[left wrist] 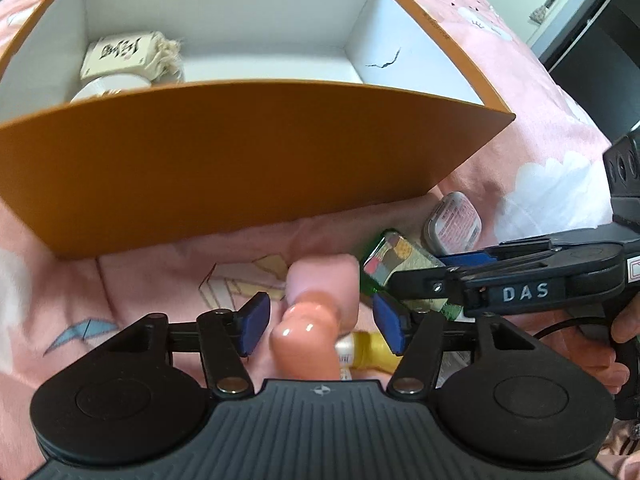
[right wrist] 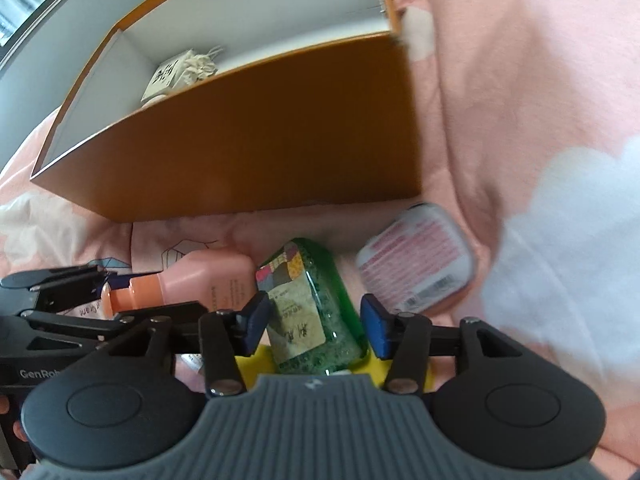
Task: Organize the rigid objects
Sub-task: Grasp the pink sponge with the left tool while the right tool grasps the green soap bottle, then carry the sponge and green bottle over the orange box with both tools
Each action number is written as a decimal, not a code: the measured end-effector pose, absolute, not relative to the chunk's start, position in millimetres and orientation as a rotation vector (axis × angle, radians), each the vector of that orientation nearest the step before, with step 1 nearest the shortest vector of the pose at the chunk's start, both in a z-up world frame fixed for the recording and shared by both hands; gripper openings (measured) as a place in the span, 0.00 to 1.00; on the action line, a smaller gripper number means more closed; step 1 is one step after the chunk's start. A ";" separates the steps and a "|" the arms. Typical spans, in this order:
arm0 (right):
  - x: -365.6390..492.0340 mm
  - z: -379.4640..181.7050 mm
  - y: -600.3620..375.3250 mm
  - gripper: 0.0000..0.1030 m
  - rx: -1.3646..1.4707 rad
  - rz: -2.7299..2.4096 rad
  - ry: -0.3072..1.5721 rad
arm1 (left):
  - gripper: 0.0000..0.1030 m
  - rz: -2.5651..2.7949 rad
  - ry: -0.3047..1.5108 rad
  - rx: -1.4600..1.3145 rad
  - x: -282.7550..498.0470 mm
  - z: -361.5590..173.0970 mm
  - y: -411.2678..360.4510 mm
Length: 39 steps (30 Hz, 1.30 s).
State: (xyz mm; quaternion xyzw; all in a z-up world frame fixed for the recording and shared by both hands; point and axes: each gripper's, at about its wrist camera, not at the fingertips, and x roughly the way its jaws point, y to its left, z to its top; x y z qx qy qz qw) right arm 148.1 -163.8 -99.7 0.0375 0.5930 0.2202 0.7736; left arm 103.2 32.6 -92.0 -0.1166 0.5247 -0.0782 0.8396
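Two hand-held grippers are working side by side over a pink bedspread printed with white clouds.

Left hand-held gripper: its blue pads are standing spread apart on either side of the pink bottle, without visibly touching it. The bottle is lying on its side on the bedspread, its glossy peach cap pointing toward the gripper body.

Right hand-held gripper: it is also spread open, its blue pads flanking the green bottle with a gap on each side. This bottle is lying just beside the pink bottle, a patchwork-patterned label facing up, and it is resting partly over a yellow item whose shape cannot be made out.

Silver tin: flat, with a pink printed label, it is lying on the bedspread to the right of the green bottle, near the box corner.

Orange box: open-topped and white inside, it is sitting on the bedspread beyond the bottles. In its left end, a cream drawstring pouch bearing black characters is lying behind a white round container, which the box wall is partly hiding.
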 end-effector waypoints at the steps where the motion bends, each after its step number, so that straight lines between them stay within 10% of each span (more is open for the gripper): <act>1: 148.3 -101.5 -163.1 0.51 0.078 0.484 1.285 | 0.68 -0.162 1.105 -0.238 104.7 -92.6 31.6; 9: 156.3 -111.8 -172.7 0.53 0.167 0.501 1.325 | 0.48 -0.183 1.139 -0.245 118.2 -102.2 30.6; 18: 146.7 -91.9 -176.2 0.30 0.169 0.508 1.278 | 0.48 -0.187 1.131 -0.247 112.7 -102.7 30.3; 39: 118.3 1.9 -167.4 0.29 0.091 0.541 1.024 | 0.47 -0.148 0.865 -0.314 76.4 -10.1 49.9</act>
